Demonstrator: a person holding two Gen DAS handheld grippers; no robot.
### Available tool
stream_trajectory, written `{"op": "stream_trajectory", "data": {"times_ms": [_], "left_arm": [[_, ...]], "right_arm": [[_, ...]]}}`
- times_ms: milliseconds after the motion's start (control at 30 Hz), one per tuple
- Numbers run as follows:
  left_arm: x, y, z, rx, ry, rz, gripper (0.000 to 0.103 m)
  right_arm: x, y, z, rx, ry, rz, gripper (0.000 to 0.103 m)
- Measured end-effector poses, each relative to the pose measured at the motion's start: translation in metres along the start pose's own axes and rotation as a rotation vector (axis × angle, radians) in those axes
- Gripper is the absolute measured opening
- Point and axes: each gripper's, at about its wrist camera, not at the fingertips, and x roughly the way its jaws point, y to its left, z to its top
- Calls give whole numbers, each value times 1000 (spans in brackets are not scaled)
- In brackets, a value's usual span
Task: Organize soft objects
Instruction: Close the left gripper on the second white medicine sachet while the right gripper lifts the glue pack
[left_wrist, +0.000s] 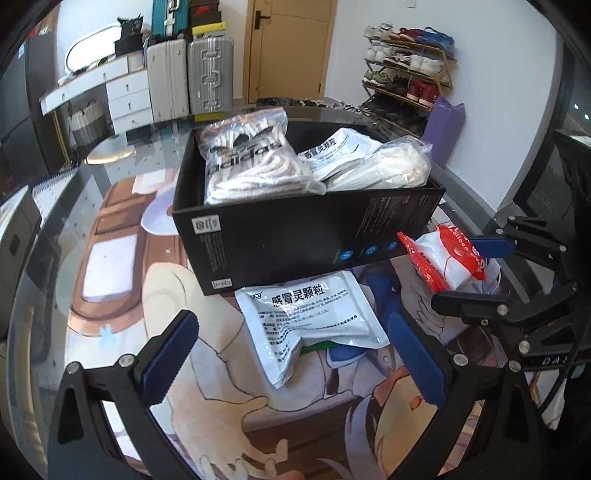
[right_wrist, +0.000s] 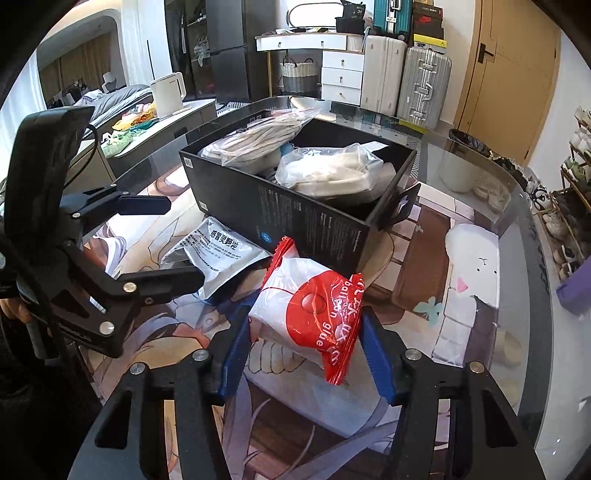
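Red-and-white packet held above the desk, on its way to the box

The packet (right_wrist: 308, 314) sits clamped between the right gripper (right_wrist: 306, 350) fingers, just short of the black box (right_wrist: 295, 206); lift it clear of the near wall before letting go. The left gripper (left_wrist: 295, 354), fingers apart, hovers over the white pouch (left_wrist: 306, 325).

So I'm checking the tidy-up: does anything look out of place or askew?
Yes. One white medicine pouch still lies on the table, half tucked under the black box, its near edge bent. The right gripper holds the red-and-white packet.
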Motion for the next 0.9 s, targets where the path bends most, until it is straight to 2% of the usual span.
{"op": "stream_trajectory", "data": {"times_ms": [100,267,533,900], "left_arm": [[5,-5,1,-3,7,35,103],[14,-11,-1,-28,28,22,103],[23,-15,-2,-33,57,72,103],[22,-16,-2,-21,60,66,103]], "right_arm": [[0,-1,-1,2,5,-5,58],[2,-5,-2,7,12,-13,58],[3,-6,-3,14,16,-17,58],[5,-4,-2,5,16,-10,58]]}}
